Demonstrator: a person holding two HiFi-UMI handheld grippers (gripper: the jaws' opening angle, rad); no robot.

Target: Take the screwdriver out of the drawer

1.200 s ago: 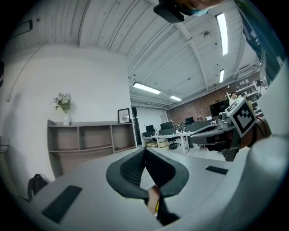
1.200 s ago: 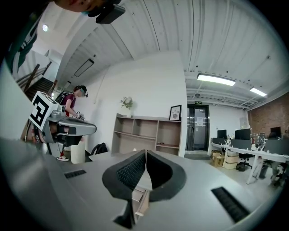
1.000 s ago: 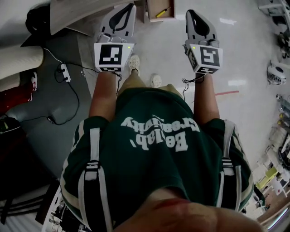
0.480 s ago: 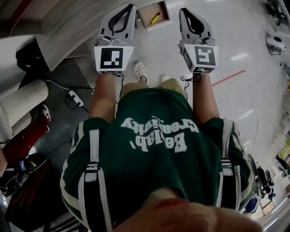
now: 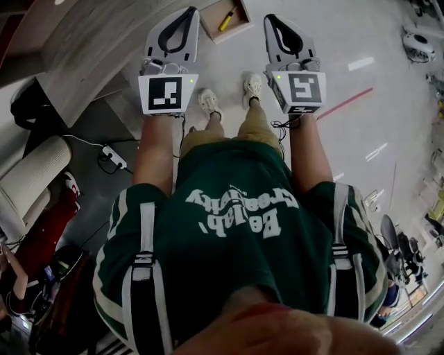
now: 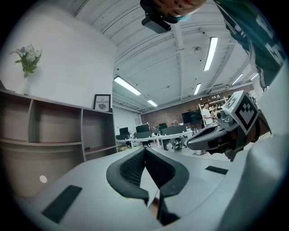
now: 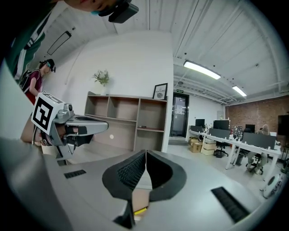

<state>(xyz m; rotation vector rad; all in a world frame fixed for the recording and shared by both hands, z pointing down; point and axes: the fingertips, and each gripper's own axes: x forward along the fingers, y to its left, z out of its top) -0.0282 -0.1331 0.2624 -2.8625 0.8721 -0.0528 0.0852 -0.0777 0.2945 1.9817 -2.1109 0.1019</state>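
The open drawer of light wood [image 5: 238, 28] stood at the far edge of the head view, on the pale grey floor [image 5: 347, 41], and the screwdriver with a yellow handle [image 5: 226, 20] lay inside it, slanted. It was not taken out.

The left gripper [image 5: 190, 14] and the right gripper [image 5: 270, 21] were held out in front of the person, one at each side of the drawer. Their tips were near the drawer's left and right sides, but no touch could be seen. In the left gripper view the black ribbed fingers [image 6: 131, 169] were closed against each other with nothing between them. In the right gripper view the fingers [image 7: 128, 173] were closed and empty in the same way; a piece of light wood and a little yellow showed low in the gap behind them.

Compared with one second earlier, the drawer was seen more to the left and fully between the two grippers. The grippers had come nearer to it. Both white shoes [image 5: 207, 101] were now visible side by side just beyond the person's green shirt [image 5: 236, 236].
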